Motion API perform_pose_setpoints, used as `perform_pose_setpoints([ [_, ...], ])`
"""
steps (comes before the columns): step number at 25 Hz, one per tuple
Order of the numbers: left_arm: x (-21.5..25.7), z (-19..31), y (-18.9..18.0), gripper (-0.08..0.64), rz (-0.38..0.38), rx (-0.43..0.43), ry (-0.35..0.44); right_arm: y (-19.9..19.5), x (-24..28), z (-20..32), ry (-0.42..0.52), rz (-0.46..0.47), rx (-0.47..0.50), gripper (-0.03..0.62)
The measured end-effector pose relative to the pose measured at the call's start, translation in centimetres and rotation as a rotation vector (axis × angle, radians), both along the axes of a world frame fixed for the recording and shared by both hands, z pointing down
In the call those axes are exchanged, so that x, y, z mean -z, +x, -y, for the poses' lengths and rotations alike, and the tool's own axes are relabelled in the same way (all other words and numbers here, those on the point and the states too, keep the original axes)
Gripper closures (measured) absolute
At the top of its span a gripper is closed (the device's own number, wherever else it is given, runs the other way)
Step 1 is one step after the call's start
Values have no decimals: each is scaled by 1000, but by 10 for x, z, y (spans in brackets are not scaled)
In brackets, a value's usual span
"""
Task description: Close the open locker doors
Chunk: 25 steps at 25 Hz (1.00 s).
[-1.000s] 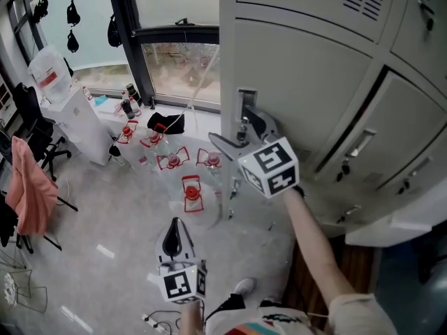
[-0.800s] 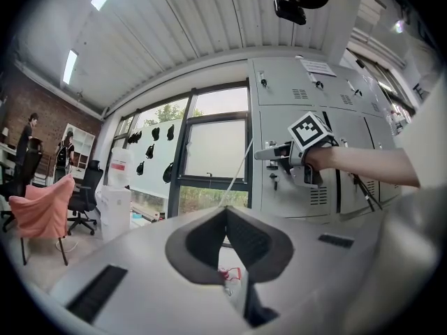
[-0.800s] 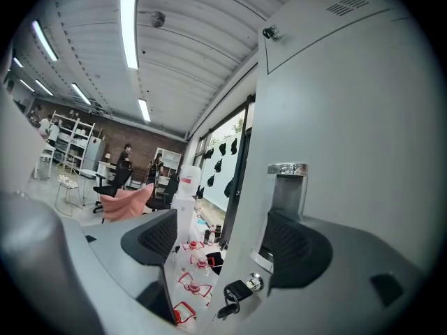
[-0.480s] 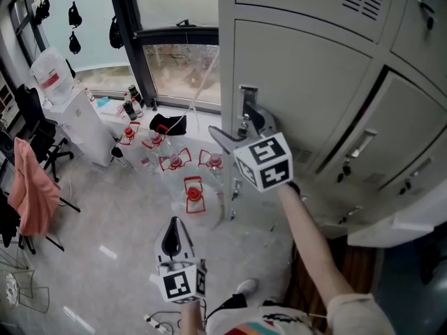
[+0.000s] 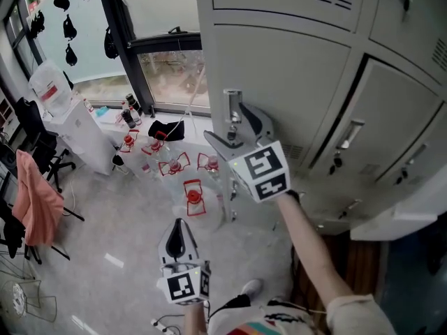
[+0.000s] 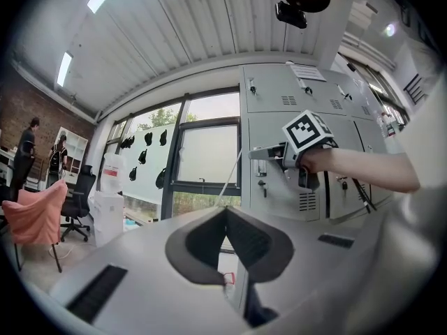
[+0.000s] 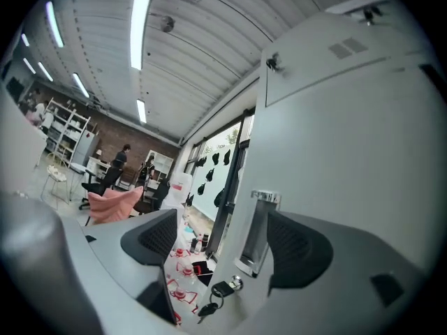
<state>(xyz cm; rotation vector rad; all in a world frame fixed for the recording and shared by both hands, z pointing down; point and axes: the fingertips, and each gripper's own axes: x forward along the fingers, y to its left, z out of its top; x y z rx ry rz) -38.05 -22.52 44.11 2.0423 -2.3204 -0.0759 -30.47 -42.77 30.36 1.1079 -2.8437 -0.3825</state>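
Observation:
A bank of grey lockers (image 5: 300,75) fills the upper right of the head view. My right gripper (image 5: 234,135) is open at the left door's edge, just below its recessed handle (image 5: 232,107). In the right gripper view the handle (image 7: 255,236) stands between the two pads, one pad (image 7: 297,246) close against the door face (image 7: 342,145). A lock with hanging keys (image 7: 227,285) sits below the handle. A dark gap (image 5: 346,96) runs along that door's right side. My left gripper (image 5: 176,239) hangs low over the floor, shut and holding nothing.
Several red-labelled items (image 5: 192,190) lie on the grey floor below the window (image 5: 167,68). A white cabinet (image 5: 80,128) and a chair draped in pink cloth (image 5: 35,204) stand at the left. More locker doors (image 5: 391,138) continue to the right.
The right gripper stays at the door handle. The whole scene has slid slightly left and down in the head view. The left gripper has hardly moved.

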Motion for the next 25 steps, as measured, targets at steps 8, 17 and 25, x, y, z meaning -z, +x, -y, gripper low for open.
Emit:
perform_pose_setpoints([
  [8, 20, 7, 36, 555, 15, -68, 41, 65, 27, -91, 127, -79, 56, 213],
  [17, 68, 31, 177, 555, 40, -366, 135, 189, 40, -153, 105, 109, -53, 215],
  [25, 95, 32, 274, 555, 12, -544, 206, 286, 7, -186, 15, 141, -237, 221],
])
